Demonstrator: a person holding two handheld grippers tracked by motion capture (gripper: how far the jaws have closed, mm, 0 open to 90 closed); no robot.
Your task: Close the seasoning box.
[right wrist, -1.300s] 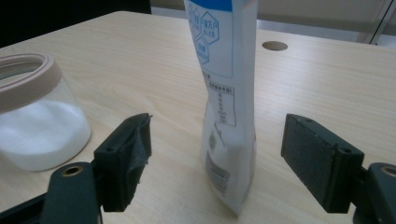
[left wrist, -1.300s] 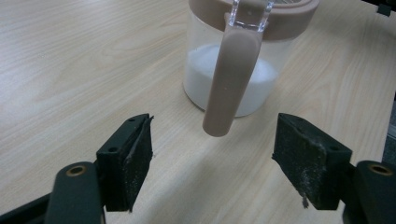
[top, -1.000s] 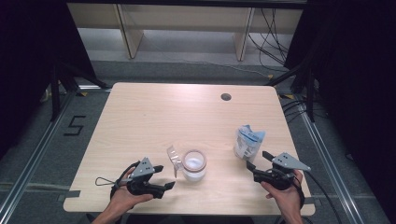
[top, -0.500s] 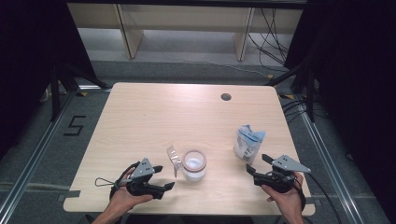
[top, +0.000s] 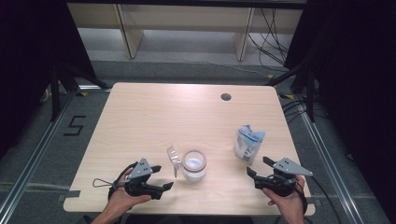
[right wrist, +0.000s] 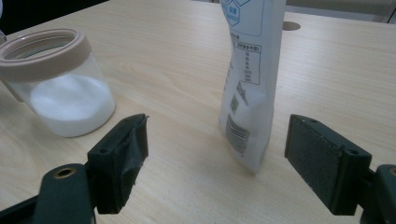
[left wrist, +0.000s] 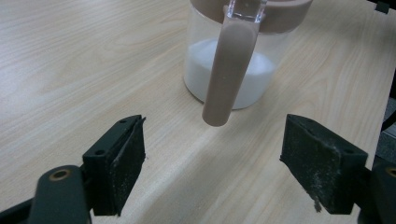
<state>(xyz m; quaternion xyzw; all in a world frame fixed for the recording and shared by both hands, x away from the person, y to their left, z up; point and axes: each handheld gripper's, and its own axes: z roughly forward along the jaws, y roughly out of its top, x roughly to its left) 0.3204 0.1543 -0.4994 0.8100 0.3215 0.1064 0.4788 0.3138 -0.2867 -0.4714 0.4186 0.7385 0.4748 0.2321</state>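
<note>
Right gripper [top: 259, 170] sits slightly nearer the table's front edge than a second ago; left gripper [top: 159, 177] unchanged. I note both sets of jaws spread wide and empty; the jar [top: 194, 165] of white powder stands just ahead of the left gripper, its open lid [top: 173, 155] hanging at the side; the pouch [top: 248, 143] stands upright just ahead of the right gripper.

On the table [top: 154, 116], the jar [top: 194, 165] stands near the front edge, about midway across, with its flipped-up lid [top: 174, 156] just to its left and powder [right wrist: 70, 105] lying in its bottom. The pouch [top: 248, 143] stands upright to the jar's right and slightly farther back, apart from it, while a round hole [top: 226, 97] sits well behind both, toward the far edge. The left gripper [top: 159, 179] lies in front of and left of the jar, near it, and the right gripper [top: 259, 167] lies in front of the pouch, just right of it, both close to the front edge
</note>
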